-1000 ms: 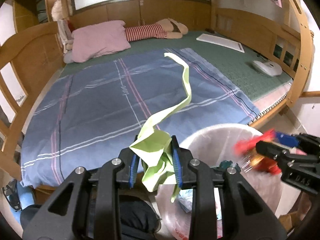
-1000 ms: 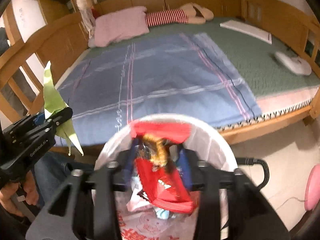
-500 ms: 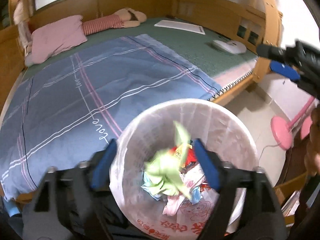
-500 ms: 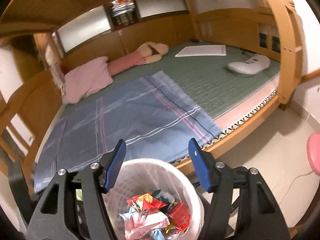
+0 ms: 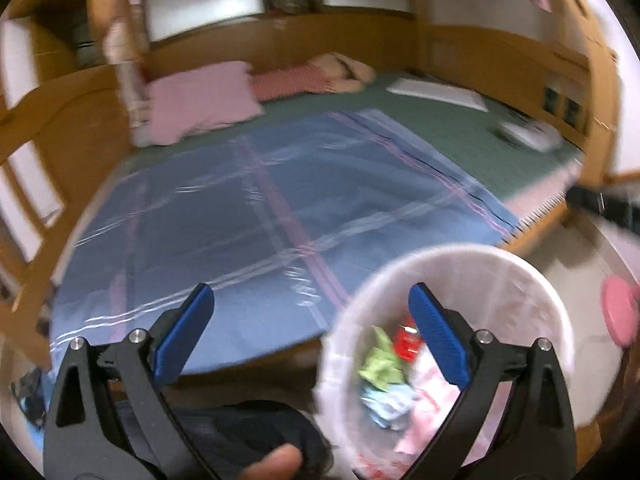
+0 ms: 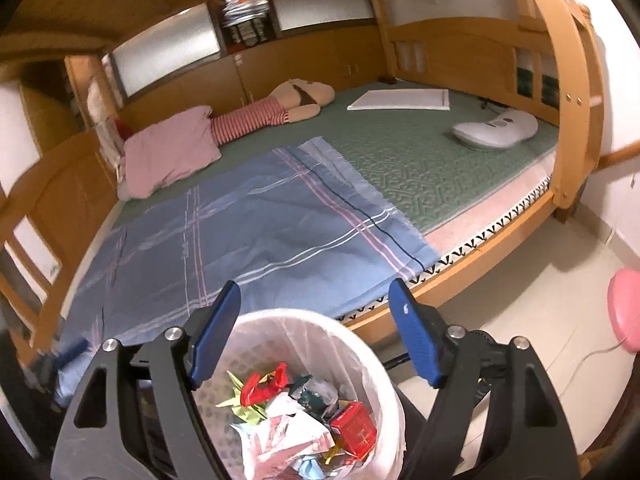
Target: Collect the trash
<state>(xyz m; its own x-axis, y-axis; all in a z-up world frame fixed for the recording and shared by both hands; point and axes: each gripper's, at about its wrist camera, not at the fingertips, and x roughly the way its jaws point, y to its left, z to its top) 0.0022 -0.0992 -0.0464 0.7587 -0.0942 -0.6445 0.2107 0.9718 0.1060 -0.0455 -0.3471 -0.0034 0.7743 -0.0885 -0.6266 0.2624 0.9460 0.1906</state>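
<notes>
A big wooden bed (image 6: 568,92) fills the room, with a blue blanket (image 6: 256,232) spread on a green mat (image 6: 420,160). A pink pillow (image 6: 168,152) lies at the far end, and a striped stuffed toy (image 6: 256,118) lies next to it. A white pad (image 6: 400,100) and a white gadget (image 6: 496,132) sit on the mat, well apart from the blanket.

A white trash bin (image 6: 352,332) stands on the floor just beside the bed. It is full of trash: a crumpled green paper (image 5: 380,364), a red box (image 6: 354,430), a red wrapper (image 6: 262,386) and other scraps.

The left gripper (image 5: 310,324) has just been opening, and its blue fingers (image 5: 184,332) stand very wide with nothing between them. It hangs over the near edge of the bed and the bin. The picture from it is blurry.

The right gripper (image 6: 314,328) has just been opening too. Its fingers (image 6: 416,340) are wide apart and hold nothing. It hangs right above the bin.

A pink round thing (image 6: 622,312) is on the floor at the right.
</notes>
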